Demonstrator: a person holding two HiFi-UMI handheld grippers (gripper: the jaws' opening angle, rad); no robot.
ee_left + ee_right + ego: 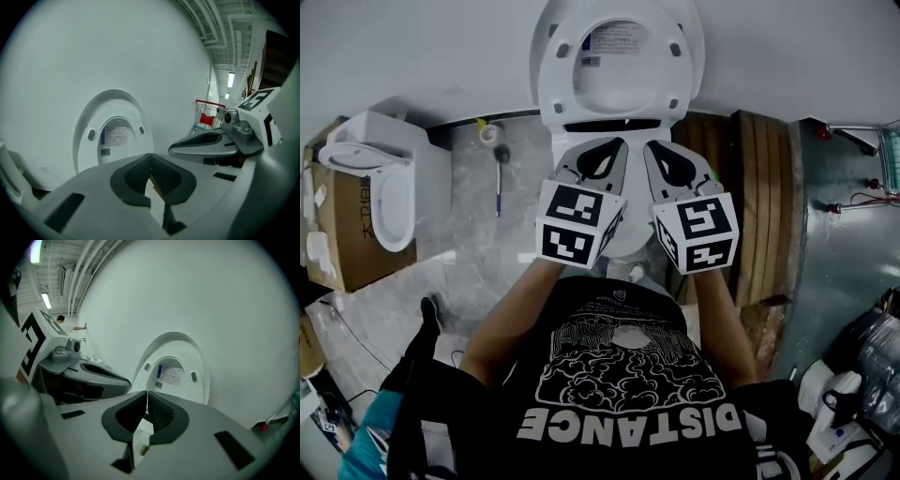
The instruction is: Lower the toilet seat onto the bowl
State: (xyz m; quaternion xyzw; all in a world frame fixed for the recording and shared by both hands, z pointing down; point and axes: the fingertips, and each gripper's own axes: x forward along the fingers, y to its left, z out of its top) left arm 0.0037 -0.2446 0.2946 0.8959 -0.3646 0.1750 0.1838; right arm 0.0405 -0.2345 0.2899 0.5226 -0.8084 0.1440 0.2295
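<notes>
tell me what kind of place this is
Likely a warehouse or workshop, not a home bathroom: one toilet against a bare wall, a second toilet on a cardboard box, a wooden pallet.

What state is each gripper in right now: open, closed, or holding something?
Left gripper: closed, holding nothing.
Right gripper: closed, holding nothing.
</notes>
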